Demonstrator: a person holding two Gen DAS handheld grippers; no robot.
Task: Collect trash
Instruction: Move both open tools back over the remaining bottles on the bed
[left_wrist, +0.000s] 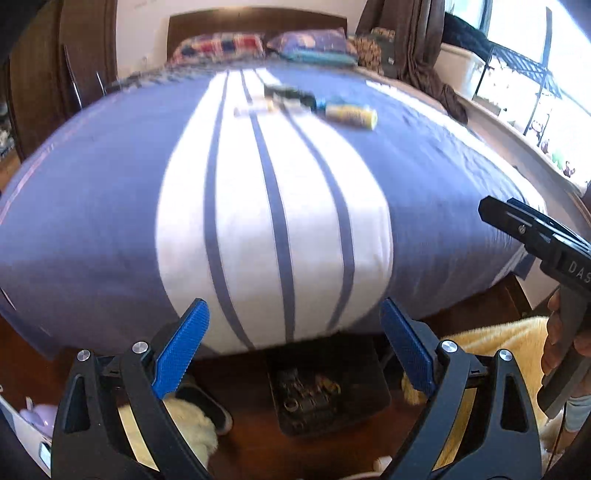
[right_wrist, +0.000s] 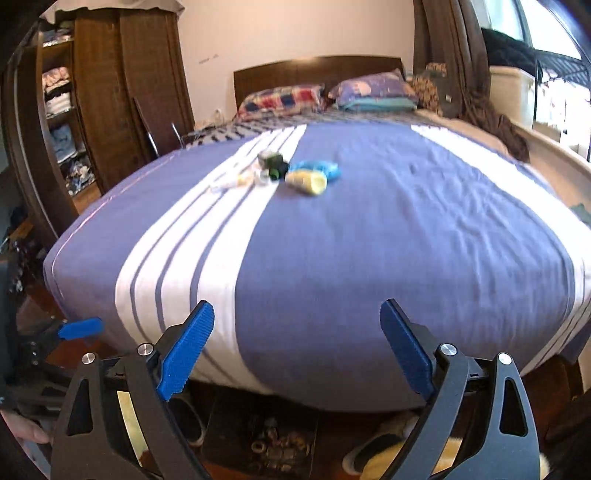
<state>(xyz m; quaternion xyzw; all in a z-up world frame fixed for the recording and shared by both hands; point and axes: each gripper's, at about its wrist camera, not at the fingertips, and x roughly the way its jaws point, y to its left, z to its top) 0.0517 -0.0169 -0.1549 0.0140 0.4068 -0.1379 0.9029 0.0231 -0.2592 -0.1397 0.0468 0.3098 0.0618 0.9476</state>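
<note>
**Both claws empty, trash well ahead on the bed**

The left gripper (left_wrist: 294, 341) and right gripper (right_wrist: 297, 343) stood wide open, holding nothing. The trash pile (right_wrist: 286, 171), with a yellow-capped tube (left_wrist: 351, 116), lay well ahead of both on the bedspread (right_wrist: 406, 240). Reaching over the bed's foot, one piece should be centred between the pads before closing.

Both views are taken from the foot of the bed (left_wrist: 110, 192), above the floor, angled down along the cover toward the headboard (right_wrist: 317, 72). The left wrist view is centred on the white stripes; the right wrist view is offset to the right. The pillows (right_wrist: 282, 98) and the cluster of litter (right_wrist: 295, 171) mid-bed are shared.
</note>
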